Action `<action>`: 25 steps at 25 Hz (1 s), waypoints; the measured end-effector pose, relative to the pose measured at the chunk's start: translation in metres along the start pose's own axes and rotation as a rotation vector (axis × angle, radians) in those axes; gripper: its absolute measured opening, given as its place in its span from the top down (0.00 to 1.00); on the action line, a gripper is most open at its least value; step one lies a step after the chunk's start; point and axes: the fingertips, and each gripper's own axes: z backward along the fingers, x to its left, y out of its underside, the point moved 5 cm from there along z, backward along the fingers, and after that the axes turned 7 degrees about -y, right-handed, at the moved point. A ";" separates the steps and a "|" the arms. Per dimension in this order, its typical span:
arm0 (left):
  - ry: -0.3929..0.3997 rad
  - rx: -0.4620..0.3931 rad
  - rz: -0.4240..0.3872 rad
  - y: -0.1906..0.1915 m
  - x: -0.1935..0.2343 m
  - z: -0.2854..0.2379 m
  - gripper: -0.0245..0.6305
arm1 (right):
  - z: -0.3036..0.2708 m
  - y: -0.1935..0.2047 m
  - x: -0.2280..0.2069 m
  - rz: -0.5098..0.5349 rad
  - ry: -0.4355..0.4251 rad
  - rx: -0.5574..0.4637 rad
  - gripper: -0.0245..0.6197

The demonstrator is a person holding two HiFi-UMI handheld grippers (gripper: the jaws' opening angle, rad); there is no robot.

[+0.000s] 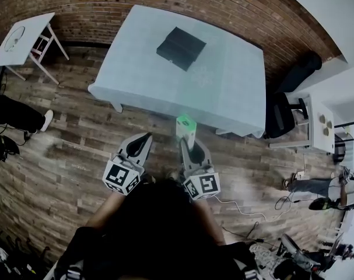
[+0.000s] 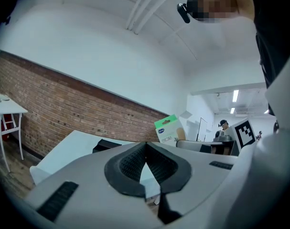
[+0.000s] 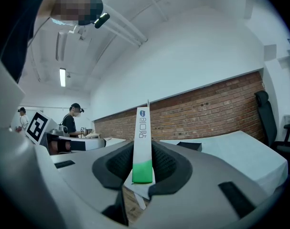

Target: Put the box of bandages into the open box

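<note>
The right tongs point(image 3: 141, 154) clamp the bandage box point(image 3: 143, 128): slim, white with a green end, upright. The left tongs point(image 2: 145, 146) are together, empty. The black box point(image 1: 181, 47) lies well ahead.

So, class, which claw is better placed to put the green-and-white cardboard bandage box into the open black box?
Right: the right claw grips the green-and-white cardboard bandage box; the left claw is shut and empty.

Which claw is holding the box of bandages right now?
The right claw, clamped on the green-and-white box of bandages; the left claw is shut and empty.
</note>
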 end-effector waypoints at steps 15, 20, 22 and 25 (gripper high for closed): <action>0.028 0.009 0.008 -0.002 0.031 -0.010 0.92 | -0.031 0.004 0.006 0.000 0.049 -0.014 0.80; 0.004 0.013 -0.028 -0.008 0.045 -0.041 0.92 | -0.055 0.004 -0.020 -0.001 0.038 -0.012 0.80; -0.006 0.019 -0.025 -0.009 0.050 -0.057 0.92 | -0.066 0.005 -0.035 -0.005 0.031 -0.002 0.80; -0.021 0.034 -0.018 -0.009 0.053 -0.088 0.92 | -0.081 0.002 -0.063 -0.026 0.013 0.011 0.80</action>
